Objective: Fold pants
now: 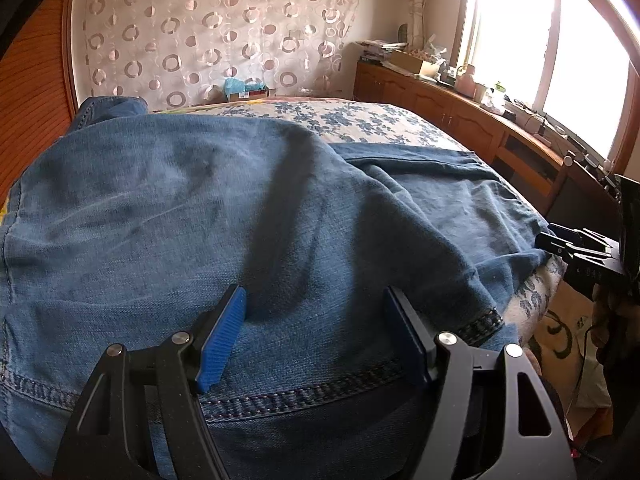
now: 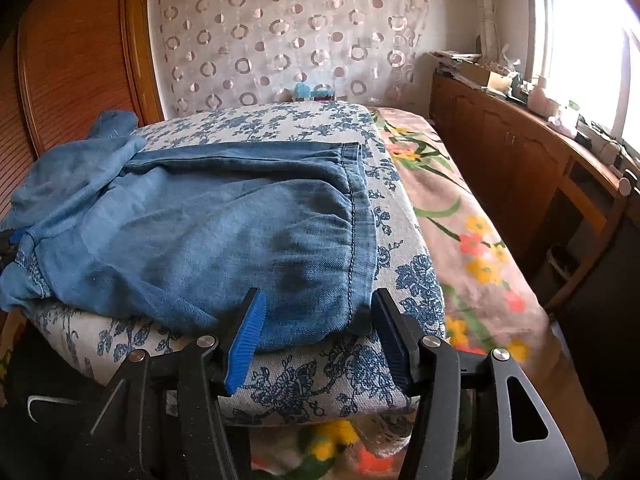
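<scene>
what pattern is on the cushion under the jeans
Blue flowers on off-white cushion, clearest in the right wrist view.

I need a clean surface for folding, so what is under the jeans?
The jeans lie on a white cushion with a blue floral print, which sits on a pink flowered bedspread. The cushion's middle is covered by the denim, so anything there stays unseen.

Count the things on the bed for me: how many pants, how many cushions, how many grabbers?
Pants: 1
Flowered cushion under them: 1
Grabbers: 2, left gripper and right gripper, both with jaws open
Total: 4
</scene>
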`<state>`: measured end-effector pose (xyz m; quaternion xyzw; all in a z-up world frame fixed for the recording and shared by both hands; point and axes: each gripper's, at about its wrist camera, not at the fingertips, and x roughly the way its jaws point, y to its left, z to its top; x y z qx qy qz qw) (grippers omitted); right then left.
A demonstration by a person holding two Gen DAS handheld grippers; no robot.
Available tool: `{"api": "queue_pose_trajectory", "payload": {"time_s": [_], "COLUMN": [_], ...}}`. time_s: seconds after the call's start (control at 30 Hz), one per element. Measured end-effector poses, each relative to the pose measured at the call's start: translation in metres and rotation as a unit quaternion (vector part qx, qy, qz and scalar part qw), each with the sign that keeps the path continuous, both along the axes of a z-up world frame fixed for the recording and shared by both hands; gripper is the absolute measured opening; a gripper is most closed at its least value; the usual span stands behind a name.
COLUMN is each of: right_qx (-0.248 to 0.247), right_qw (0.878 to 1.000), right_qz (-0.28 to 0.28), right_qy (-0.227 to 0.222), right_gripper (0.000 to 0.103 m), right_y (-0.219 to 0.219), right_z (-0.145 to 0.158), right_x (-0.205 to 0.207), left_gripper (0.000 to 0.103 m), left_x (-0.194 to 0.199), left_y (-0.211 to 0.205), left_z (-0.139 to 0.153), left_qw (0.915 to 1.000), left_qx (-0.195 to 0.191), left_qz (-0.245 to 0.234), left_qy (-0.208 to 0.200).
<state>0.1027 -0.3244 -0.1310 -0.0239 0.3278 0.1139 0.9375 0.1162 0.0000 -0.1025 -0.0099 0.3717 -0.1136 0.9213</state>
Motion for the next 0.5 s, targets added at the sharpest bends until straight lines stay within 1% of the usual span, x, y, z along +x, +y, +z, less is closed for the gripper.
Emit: {"api": "queue_pose_trajectory", "payload": {"time_s": [0.03, 0.07, 0.3, 0.33, 0.4, 0.43, 0.5], "right_qx": [0.001, 0.001, 0.004, 0.004, 0.007, 0.009, 0.016], "right_qw": [1.0, 1.0, 1.0, 1.0, 1.0, 1.0, 0.999], "right_qz": [0.0, 0.0, 0.004, 0.008, 0.017, 0.022, 0.031], "right_qy": [0.0, 0.0, 0.0, -0.001, 0.0, 0.001, 0.003], "right_gripper": [0.057, 0.057, 0.056, 0.053, 0.039, 0.035, 0.02], "right_y": [-0.002, -0.001, -0.003, -0.001, 0.002, 0.003, 0.007], "right_z": [0.0, -0.001, -0.002, -0.002, -0.001, -0.001, -0.001], "right_x": [0.0, 0.001, 0.003, 0.003, 0.003, 0.003, 0.003], "left_gripper": [0.071, 0.073, 0.074, 0.074, 0.074, 0.074, 0.074], "left_x": [0.0, 0.001, 0.001, 0.0, 0.0, 0.0, 0.0], "left_y": [0.0, 0.0, 0.002, 0.002, 0.002, 0.002, 0.002], "left_z": [0.0, 0.0, 0.0, 0.0, 0.0, 0.0, 0.0], "left_qw": [1.0, 1.0, 1.0, 1.0, 1.0, 1.0, 1.0], "left_qx": [0.001, 0.0, -0.001, -0.001, -0.001, -0.002, -0.002], "left_qz": [0.0, -0.001, -0.002, -0.002, -0.002, -0.002, -0.001], "left_qy": [0.0, 0.0, -0.001, 0.0, 0.0, 0.0, 0.001]}}
